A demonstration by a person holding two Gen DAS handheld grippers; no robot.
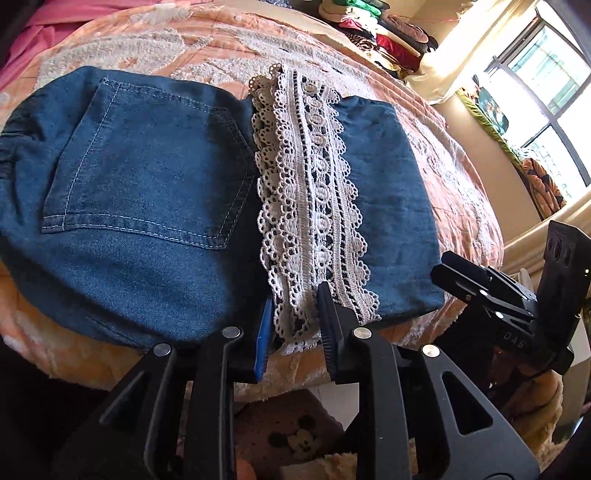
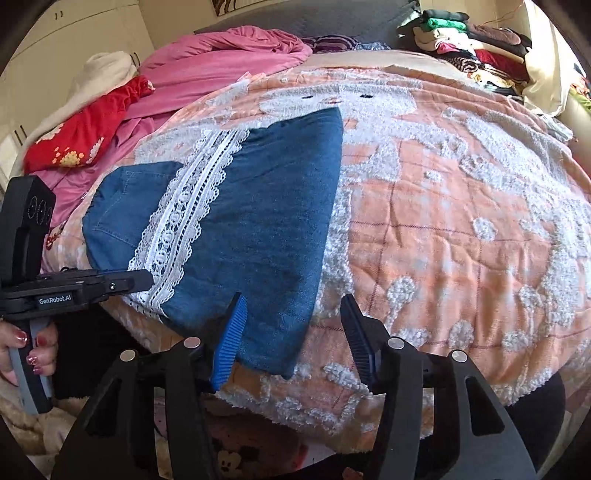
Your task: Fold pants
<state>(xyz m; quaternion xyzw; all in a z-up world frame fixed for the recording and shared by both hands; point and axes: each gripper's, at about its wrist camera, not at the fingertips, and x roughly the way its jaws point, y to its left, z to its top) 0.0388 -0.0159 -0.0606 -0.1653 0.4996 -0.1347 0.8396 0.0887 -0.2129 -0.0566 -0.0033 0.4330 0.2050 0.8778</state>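
Note:
Folded blue denim pants [image 1: 147, 184] [image 2: 258, 221] with a white lace band [image 1: 314, 184] [image 2: 184, 221] lie at the near edge of a peach blanket [image 1: 443, 166] [image 2: 461, 203]. In the left wrist view my left gripper [image 1: 295, 332] is shut on the near end of the lace band, which bunches between its pads. It comes in from the left [image 2: 140, 280] in the right wrist view. My right gripper [image 2: 295, 339] [image 1: 443, 269] stands open at the bed edge. The pants' near right corner lies between its fingers, untouched by the pads.
Pink bedding [image 2: 221, 59] and a red floral cloth [image 2: 81, 122] lie at the far left of the bed. Stacked clothes [image 2: 472, 40] [image 1: 376, 33] sit at the far right, by a window [image 1: 554, 92]. A person's hand [image 2: 33, 354] holds the left handle.

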